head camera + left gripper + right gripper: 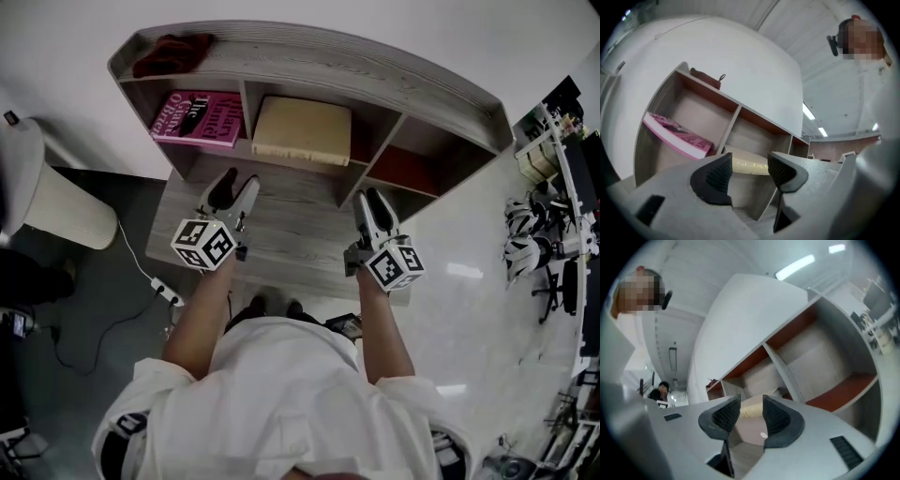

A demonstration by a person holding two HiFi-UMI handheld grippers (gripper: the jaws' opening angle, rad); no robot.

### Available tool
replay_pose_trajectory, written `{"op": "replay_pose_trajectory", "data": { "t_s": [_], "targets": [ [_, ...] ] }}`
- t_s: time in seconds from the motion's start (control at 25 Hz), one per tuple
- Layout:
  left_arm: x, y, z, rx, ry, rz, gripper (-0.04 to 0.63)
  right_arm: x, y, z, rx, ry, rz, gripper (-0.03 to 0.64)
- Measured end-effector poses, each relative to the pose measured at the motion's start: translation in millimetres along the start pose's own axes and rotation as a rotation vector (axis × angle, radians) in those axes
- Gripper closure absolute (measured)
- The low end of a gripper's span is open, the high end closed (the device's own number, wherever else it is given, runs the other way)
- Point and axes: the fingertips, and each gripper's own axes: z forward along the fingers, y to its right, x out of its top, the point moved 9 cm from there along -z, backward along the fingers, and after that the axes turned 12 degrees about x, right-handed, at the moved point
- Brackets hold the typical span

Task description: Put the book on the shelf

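Note:
A grey wooden shelf [309, 56] with three compartments stands on a low wooden top [291, 239]. A thick cream book [302, 129] lies flat in the middle compartment, also seen between the jaws as the cream book [747, 164]. A pink book [197, 118] leans in the left compartment. The right compartment [408, 169] holds nothing. My left gripper [234, 192] is open in front of the left divider, with nothing between its fingers [715, 176]. My right gripper [373, 202] hovers open before the right divider, its jaws apart and empty, pointing at the cream book [750, 409].
A dark red cloth [173, 52] lies on the shelf's top at the left. A white bin [66, 211] stands to the left on the floor, with a power strip and cable [167, 293] near it. Desks with equipment [544, 234] line the right side.

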Motion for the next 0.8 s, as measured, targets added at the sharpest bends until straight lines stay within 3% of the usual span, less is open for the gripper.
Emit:
{"op": "replay_pose_trajectory", "data": {
  "t_s": [0.16,0.36,0.64,0.8],
  "targets": [
    [1,25,-16,-0.023,0.012,0.16,0.347,10,-11,-22,0.005,-0.125,-0.245,0.473],
    [-6,47,-38,-0.04,0.034,0.253,0.355,14,-28,-49,0.032,-0.252,-0.456,0.48],
    [-23,54,-65,-0.048,0.014,0.316,0.419,6,-59,-80,0.037,-0.371,-0.655,0.497],
    [-28,54,-82,-0.066,0.001,0.327,0.449,0,-75,-93,0.009,-0.357,-0.63,0.516]
  ]
}}
